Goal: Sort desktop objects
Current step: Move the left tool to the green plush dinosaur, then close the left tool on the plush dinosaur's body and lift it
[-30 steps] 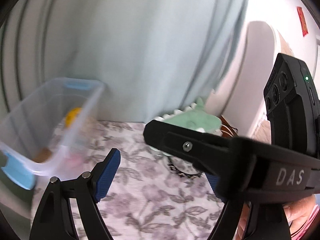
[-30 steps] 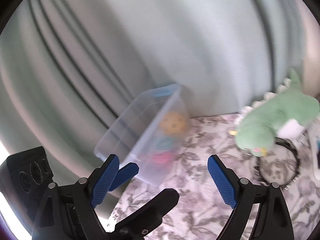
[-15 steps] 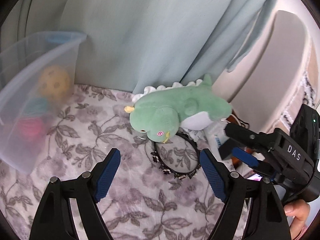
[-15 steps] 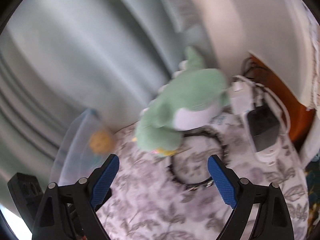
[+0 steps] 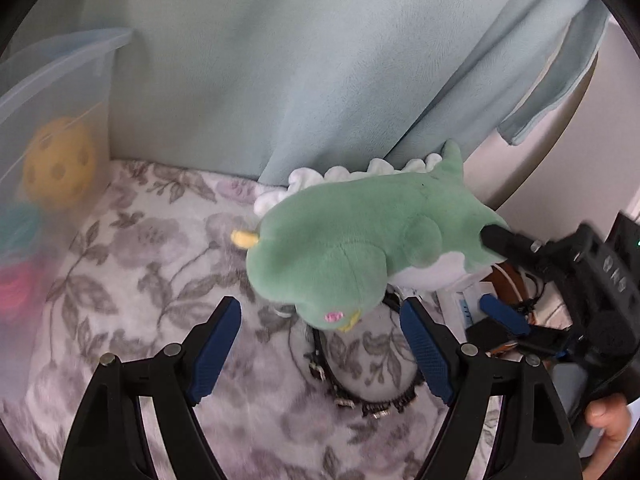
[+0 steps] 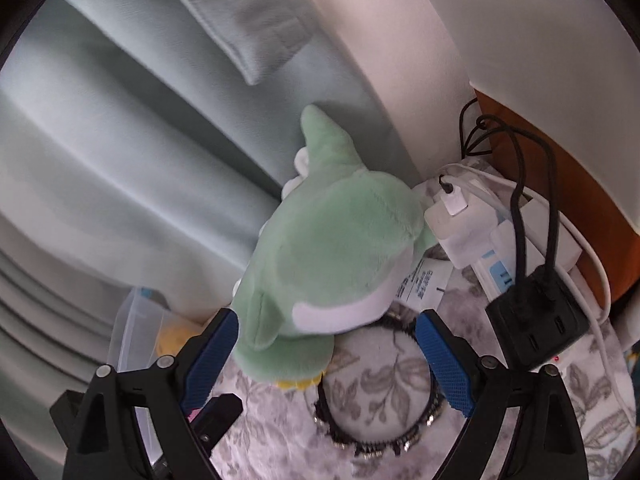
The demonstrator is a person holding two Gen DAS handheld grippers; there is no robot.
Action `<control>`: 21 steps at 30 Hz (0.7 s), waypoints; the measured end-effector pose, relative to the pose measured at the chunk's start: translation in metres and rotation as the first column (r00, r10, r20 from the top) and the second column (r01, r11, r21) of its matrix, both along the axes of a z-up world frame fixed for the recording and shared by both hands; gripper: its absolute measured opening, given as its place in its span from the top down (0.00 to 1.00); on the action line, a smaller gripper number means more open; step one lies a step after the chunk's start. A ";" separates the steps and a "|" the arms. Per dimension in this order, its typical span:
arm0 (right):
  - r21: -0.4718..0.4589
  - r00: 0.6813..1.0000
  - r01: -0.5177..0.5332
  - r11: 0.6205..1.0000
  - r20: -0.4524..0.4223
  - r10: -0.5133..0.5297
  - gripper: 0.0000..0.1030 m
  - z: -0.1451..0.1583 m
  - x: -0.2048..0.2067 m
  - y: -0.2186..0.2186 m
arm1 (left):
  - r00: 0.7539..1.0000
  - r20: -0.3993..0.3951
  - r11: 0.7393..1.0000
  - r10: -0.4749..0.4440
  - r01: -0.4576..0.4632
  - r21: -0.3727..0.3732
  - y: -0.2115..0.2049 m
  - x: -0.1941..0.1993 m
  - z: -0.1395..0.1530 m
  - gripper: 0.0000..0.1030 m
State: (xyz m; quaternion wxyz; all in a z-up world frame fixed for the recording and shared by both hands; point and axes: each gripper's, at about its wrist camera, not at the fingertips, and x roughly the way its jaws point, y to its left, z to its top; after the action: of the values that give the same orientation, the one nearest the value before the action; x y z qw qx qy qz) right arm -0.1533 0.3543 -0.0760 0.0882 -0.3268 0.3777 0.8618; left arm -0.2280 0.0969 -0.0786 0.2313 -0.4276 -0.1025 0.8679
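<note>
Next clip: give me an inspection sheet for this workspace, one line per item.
Surface: floral cloth, grey and white.
Job's things: green plush lying partly on a black headband; clear bin at left holding a yellow ball and blurred teal and pink items.
Clutter: nothing seen beyond the power gear.
Grippers: left gripper open, empty; right gripper open, plush between its fingers, contact unclear.
Cables: black leads into a black adapter; white power strip.
Surroundings: pale blue curtain behind.

You can read no text here: the print on the white label (image 6: 420,280) beside the green plush toy (image 6: 332,264), right of centre, is too small to make out.
</note>
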 end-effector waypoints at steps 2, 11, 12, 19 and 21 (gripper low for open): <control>0.011 1.000 0.010 1.000 -0.018 -0.010 0.04 0.006 -0.005 -0.001 | 1.000 -0.012 1.000 -0.014 0.014 0.000 0.004 -0.003 0.000 0.20; -0.060 0.997 0.054 0.997 -0.055 -0.058 0.00 0.008 -0.012 -0.002 | 0.997 -0.036 0.998 -0.062 0.061 -0.018 0.015 -0.015 -0.002 0.20; -0.048 0.997 0.058 0.997 -0.057 -0.060 0.00 0.008 -0.012 -0.003 | 0.997 -0.034 0.998 -0.065 0.065 -0.018 0.015 -0.015 -0.003 0.20; -0.059 0.997 0.064 0.996 -0.030 -0.065 0.01 0.002 -0.027 -0.005 | 0.997 -0.019 0.995 -0.081 0.079 -0.061 0.024 -0.021 -0.010 0.20; -0.061 0.998 0.061 0.996 -0.020 -0.062 0.01 -0.002 -0.033 -0.006 | 0.997 -0.018 0.994 -0.077 0.076 -0.074 0.025 -0.025 -0.012 0.20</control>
State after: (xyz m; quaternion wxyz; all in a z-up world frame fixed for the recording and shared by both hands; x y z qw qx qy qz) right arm -0.1861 0.3483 -0.0776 0.1007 -0.3082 0.4145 0.8503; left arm -0.2525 0.1219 -0.0904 0.2496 -0.4302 -0.0517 0.8660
